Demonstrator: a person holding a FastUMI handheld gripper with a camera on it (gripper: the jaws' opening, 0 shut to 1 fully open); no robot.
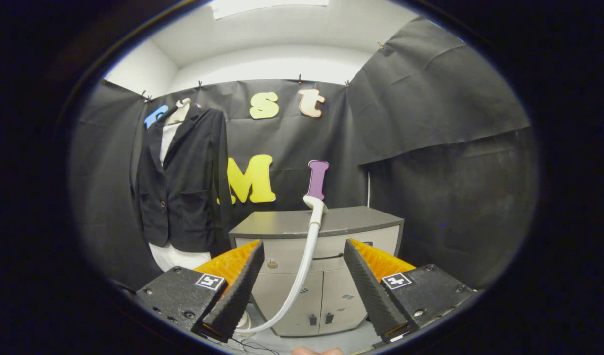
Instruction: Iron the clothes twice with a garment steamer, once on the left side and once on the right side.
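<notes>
A black blazer [183, 182] hangs over a white shirt on a mannequin bust, to the left beyond my fingers and in front of the booth wall. The garment steamer's white head [315, 206] leans at the front edge of a grey cabinet top [277, 224], straight ahead. Its white hose [302, 268] runs down from the head, passing between my fingers, and curls on the floor near the left finger. My gripper [303, 244] is open with a wide gap, well short of the steamer head and touching nothing.
The grey cabinet has a drawer and two doors [326, 301] facing me. Black cloth walls close the booth behind and to the right. Thin cables lie on the floor below the left finger. A bit of a hand [315, 351] shows just below the fingers.
</notes>
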